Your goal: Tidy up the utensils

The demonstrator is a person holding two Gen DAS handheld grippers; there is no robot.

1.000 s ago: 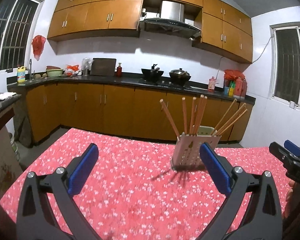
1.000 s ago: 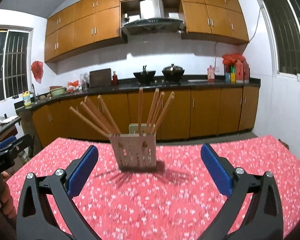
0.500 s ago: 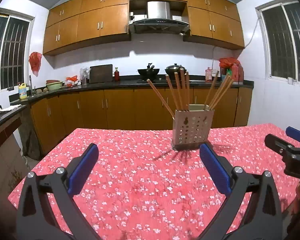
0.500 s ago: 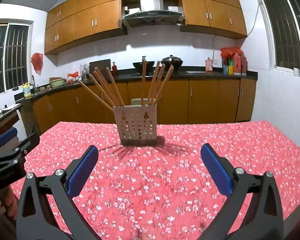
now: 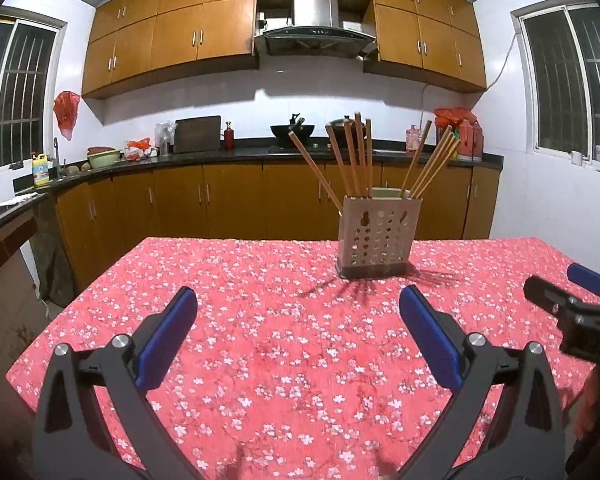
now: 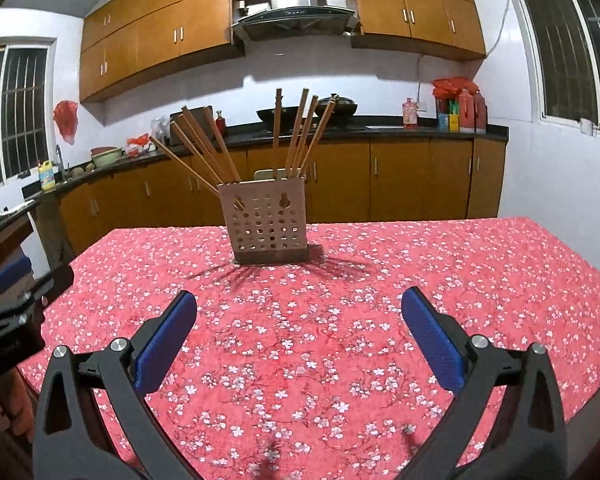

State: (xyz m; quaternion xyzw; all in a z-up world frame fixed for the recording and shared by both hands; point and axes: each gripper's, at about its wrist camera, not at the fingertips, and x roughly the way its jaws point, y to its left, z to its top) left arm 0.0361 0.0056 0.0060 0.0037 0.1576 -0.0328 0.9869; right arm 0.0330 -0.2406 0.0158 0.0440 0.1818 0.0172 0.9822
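Observation:
A beige perforated utensil holder (image 5: 378, 236) stands on the red floral tablecloth (image 5: 260, 320), with several wooden chopsticks (image 5: 354, 156) upright in it. It also shows in the right wrist view (image 6: 266, 222), with its chopsticks (image 6: 296, 132). My left gripper (image 5: 298, 310) is open and empty, well short of the holder. My right gripper (image 6: 299, 314) is open and empty, also short of it. Each gripper shows at the other view's edge: the right gripper (image 5: 576, 312), the left gripper (image 6: 20, 300).
The table (image 6: 500, 280) is covered by the red cloth. Kitchen counters (image 5: 220, 156) with pots, bottles and a cutting board run along the back wall. A second counter (image 5: 4, 216) stands at the left.
Both grippers have pulled back and levelled; the holder now looks further away and more centred. Both stay open and empty.

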